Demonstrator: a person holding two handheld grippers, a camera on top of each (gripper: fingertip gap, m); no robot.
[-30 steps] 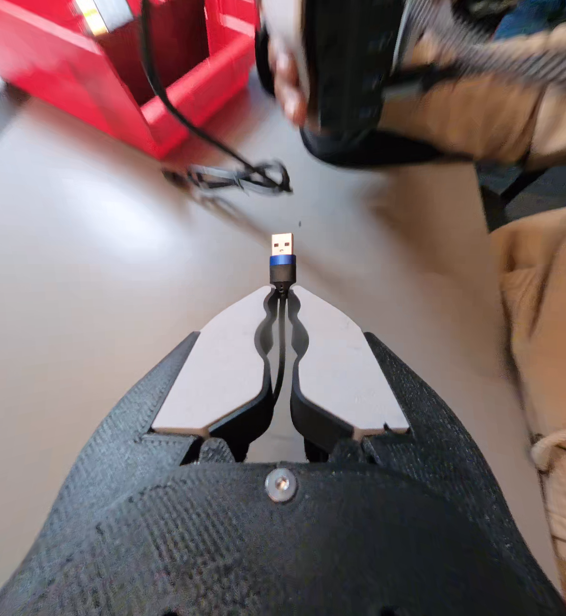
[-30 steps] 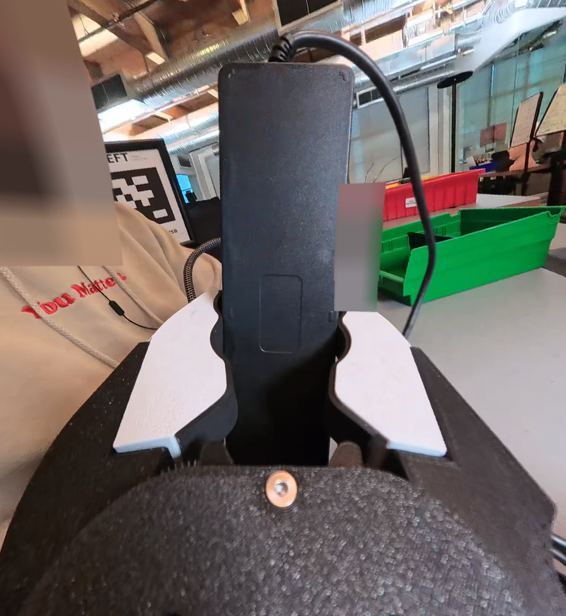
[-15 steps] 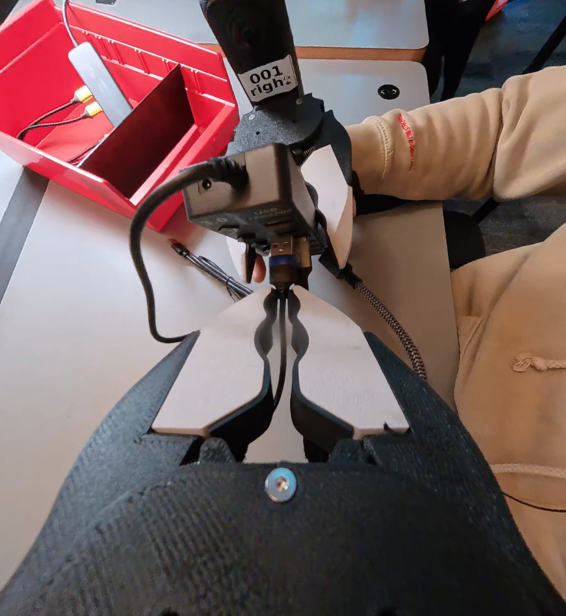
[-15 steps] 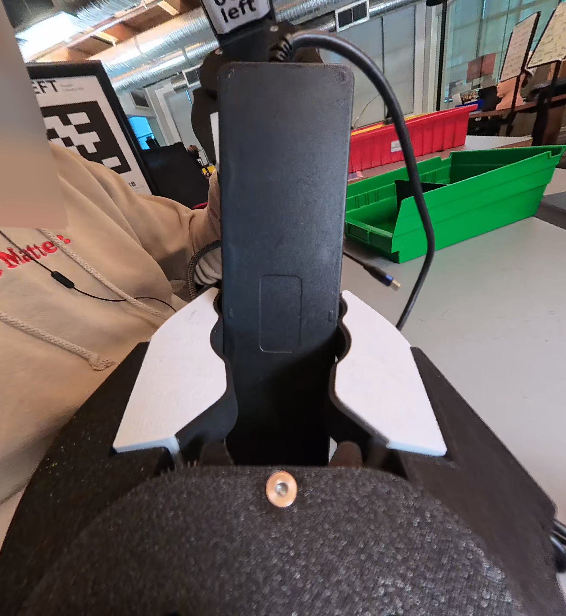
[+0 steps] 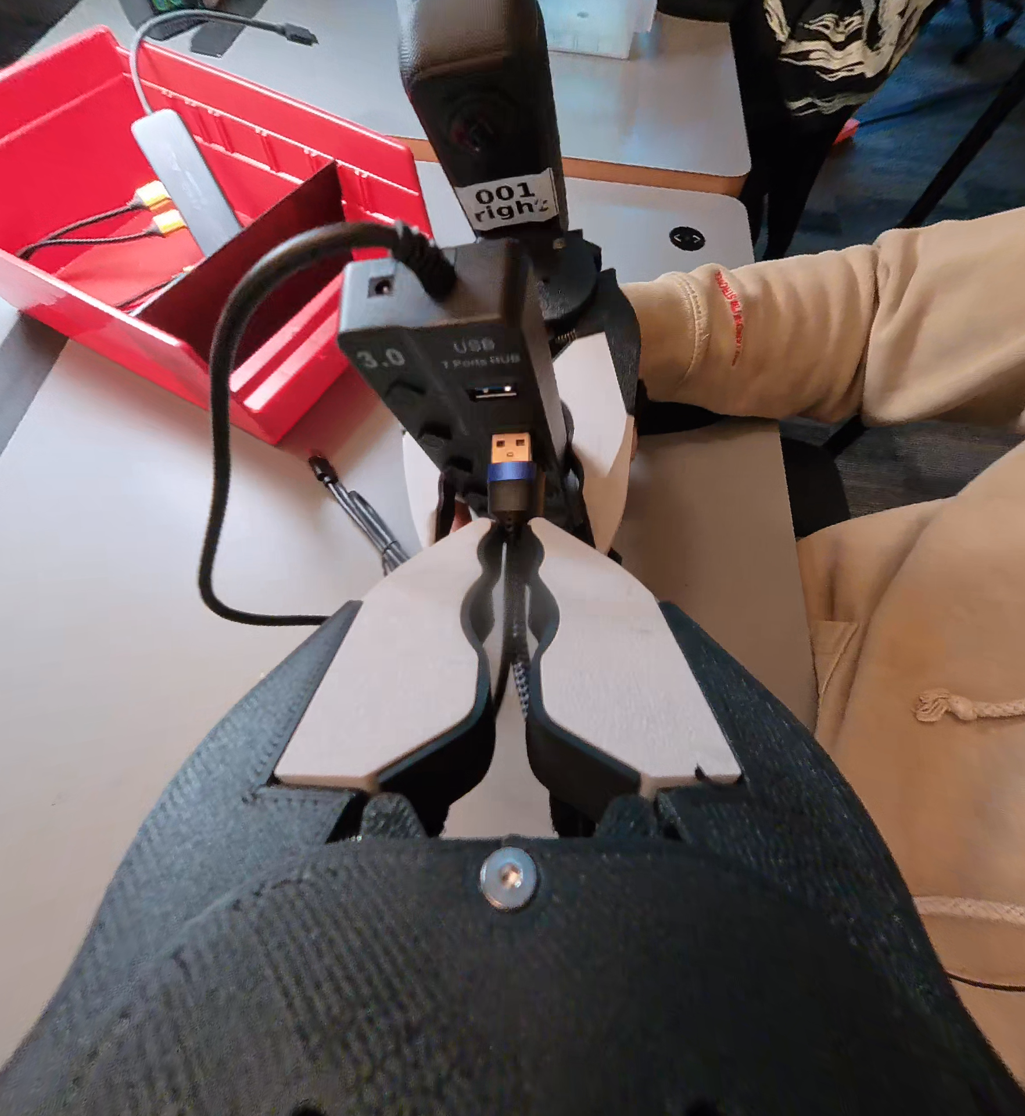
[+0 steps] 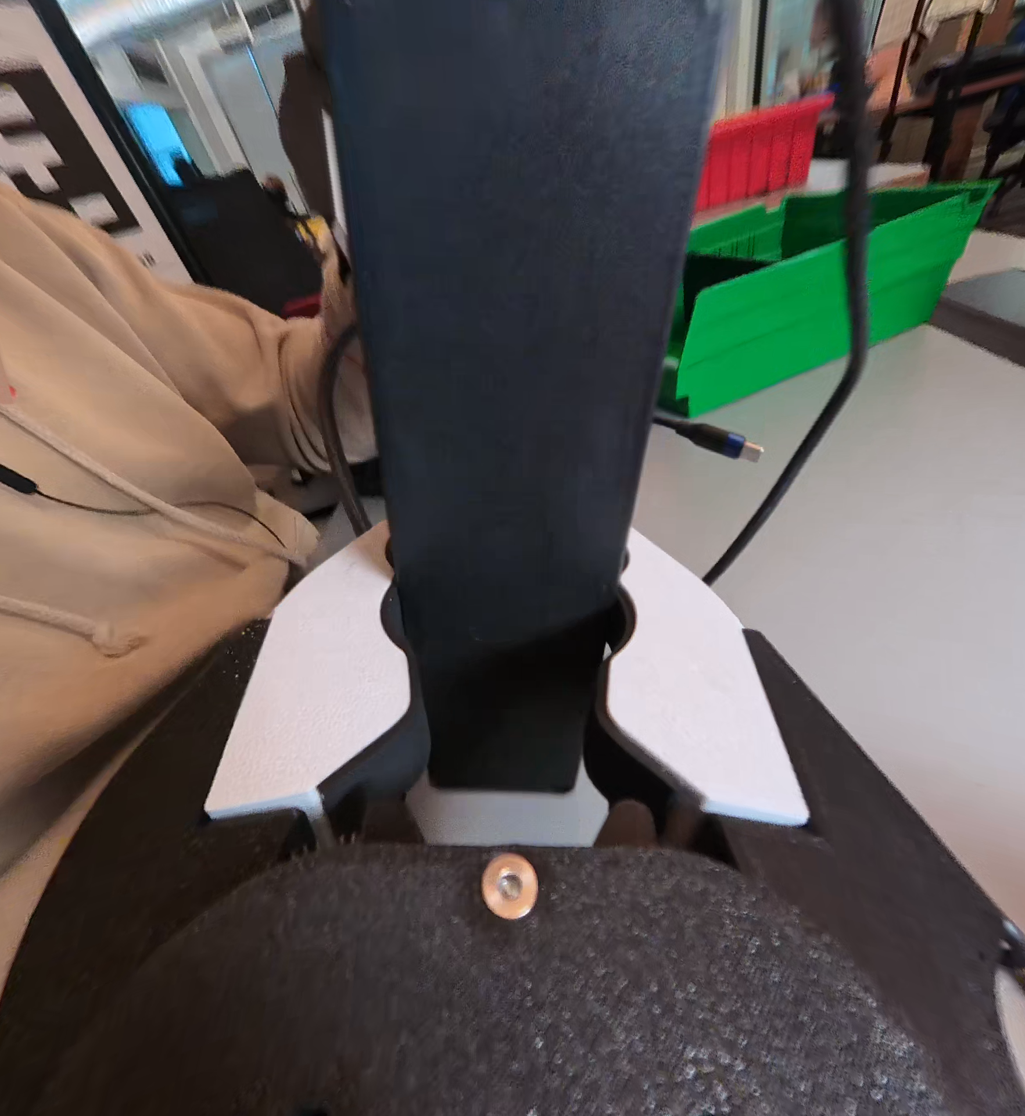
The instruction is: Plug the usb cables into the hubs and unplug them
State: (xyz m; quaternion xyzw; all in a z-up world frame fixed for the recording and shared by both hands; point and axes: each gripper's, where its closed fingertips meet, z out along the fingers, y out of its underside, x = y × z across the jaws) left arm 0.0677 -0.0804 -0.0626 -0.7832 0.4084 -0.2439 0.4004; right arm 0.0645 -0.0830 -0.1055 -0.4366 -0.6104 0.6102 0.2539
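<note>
My left gripper [image 5: 509, 526] is shut on a braided USB cable just behind its plug [image 5: 511, 468], which has a blue ring and a metal tip. The tip points at the port face of a black USB hub [image 5: 450, 368], in front of the ports below an empty blue one. My right gripper [image 6: 507, 567] is shut on that hub [image 6: 516, 302] and holds it upright above the table; it also shows in the left wrist view [image 5: 594, 477]. The hub's black lead [image 5: 214, 459] loops down onto the table. The cable's other end [image 6: 733, 444] hangs free.
A red bin [image 5: 75, 181] at the far left holds a grey hub [image 5: 187, 181] with yellow-tipped cables. A bundled black cable [image 5: 359, 513] lies on the grey table [image 5: 75, 604]. A green bin [image 6: 830, 284] stands to the right. A person in a beige hoodie [image 5: 951, 664] sits close by.
The right gripper swung the hub in from above to face the plug. Over the last half second hub and plug drew closer, and the port face is turned more toward the left gripper's camera.
</note>
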